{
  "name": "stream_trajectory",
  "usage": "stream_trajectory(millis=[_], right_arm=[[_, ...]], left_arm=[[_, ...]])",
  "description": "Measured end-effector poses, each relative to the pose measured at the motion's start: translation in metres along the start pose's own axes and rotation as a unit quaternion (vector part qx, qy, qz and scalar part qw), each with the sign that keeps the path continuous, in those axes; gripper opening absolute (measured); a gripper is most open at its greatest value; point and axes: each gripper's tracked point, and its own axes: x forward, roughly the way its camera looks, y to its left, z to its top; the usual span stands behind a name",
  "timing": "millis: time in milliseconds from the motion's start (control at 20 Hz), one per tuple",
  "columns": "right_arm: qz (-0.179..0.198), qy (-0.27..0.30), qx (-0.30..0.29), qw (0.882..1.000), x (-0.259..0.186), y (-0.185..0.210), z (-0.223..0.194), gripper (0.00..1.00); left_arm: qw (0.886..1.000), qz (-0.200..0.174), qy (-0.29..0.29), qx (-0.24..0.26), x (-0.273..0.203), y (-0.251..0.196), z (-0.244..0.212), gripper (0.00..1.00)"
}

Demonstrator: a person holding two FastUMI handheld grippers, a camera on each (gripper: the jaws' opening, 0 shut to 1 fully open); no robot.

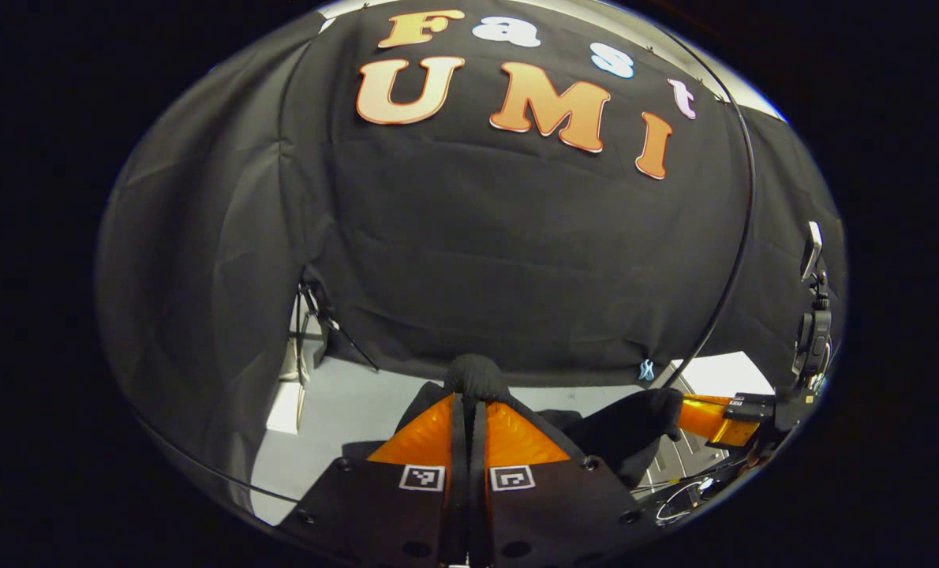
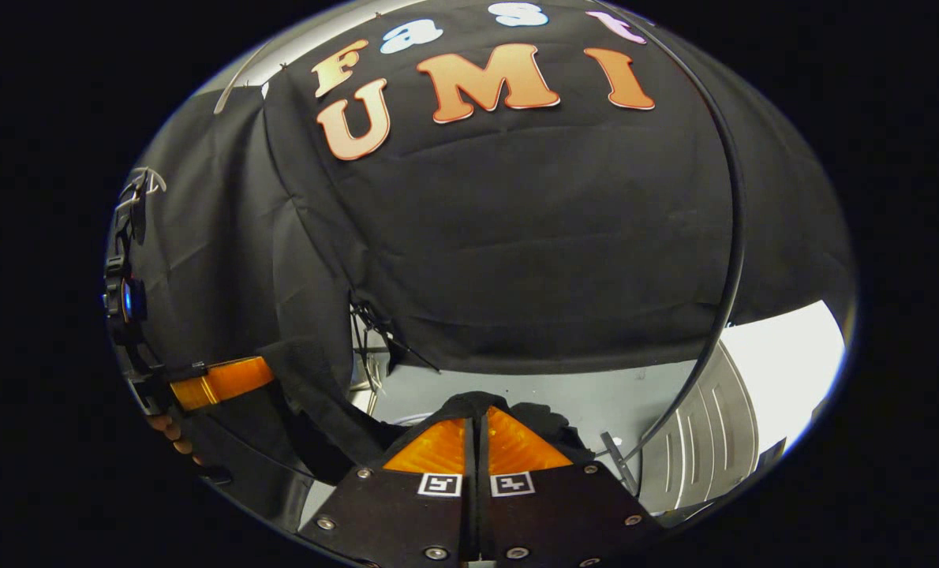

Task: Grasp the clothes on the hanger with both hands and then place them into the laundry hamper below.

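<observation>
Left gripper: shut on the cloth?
Shut on it: left gripper fingers meet, pinching a fold of black cloth at the tips.

A recording booth, not a home, is indicated. Black cloth (image 1: 517, 260) is draped as walls on every side, and a thin black cable (image 1: 742, 237) is hung across it at 3 o'clock. A pale grey floor (image 1: 343, 410) is seen below, at 6 o'clock, and a mounted device (image 1: 813, 315) is fixed at the edge.

Black gripper plates (image 1: 469, 505) bear square markers (image 1: 423, 477), screws (image 2: 326, 523).
</observation>
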Motion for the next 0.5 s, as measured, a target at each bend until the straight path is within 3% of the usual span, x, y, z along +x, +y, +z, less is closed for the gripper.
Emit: stream_trajectory(millis=[500], right_arm=[[-0.019, 0.082, -0.019, 0.996, 0.059, 0.003, -0.116, 0.0]], left_arm=[[0.995, 0.017, 0.102, -0.017, 0.044, 0.014, -0.125, 0.07]])
